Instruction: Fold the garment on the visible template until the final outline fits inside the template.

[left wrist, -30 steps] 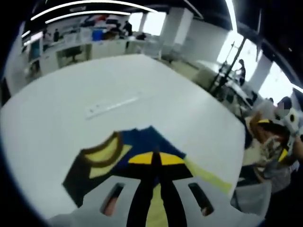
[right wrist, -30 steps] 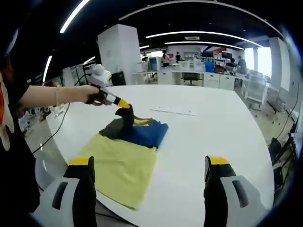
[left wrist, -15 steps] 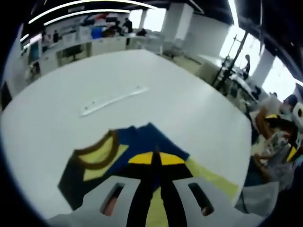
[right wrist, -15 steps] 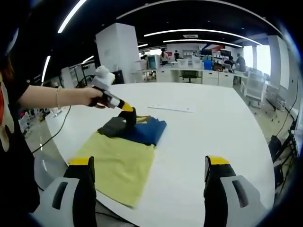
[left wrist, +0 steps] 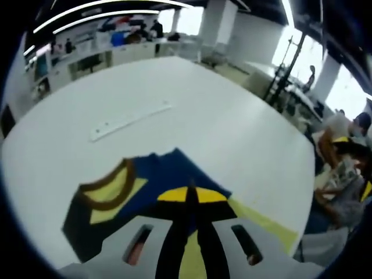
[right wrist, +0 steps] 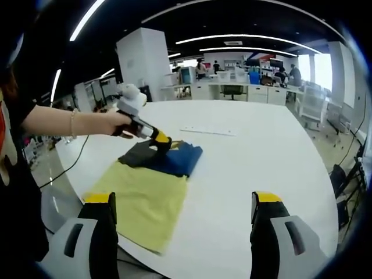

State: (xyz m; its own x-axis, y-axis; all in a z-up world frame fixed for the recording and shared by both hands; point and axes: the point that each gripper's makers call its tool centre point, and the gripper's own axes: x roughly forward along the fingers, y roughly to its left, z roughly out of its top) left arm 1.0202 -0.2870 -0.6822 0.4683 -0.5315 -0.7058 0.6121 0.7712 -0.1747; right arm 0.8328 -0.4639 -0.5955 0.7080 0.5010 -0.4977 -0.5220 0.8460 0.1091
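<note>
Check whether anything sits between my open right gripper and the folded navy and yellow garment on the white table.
Nothing visible does. Bare white table lies between the right gripper and the navy and yellow garment. The left gripper is already on the garment's far side, and the flat white strip lies beyond.

The left gripper [left wrist: 189, 200] covers the garment [left wrist: 168, 180] beneath its closed jaws, so the fabric held there cannot be seen.

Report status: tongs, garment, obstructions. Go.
Left tongs shut on garment, low over it. Right tongs open, empty, back from the work. Garment bunched at far end of yellow template. White strip beyond, apart from garment.
</note>
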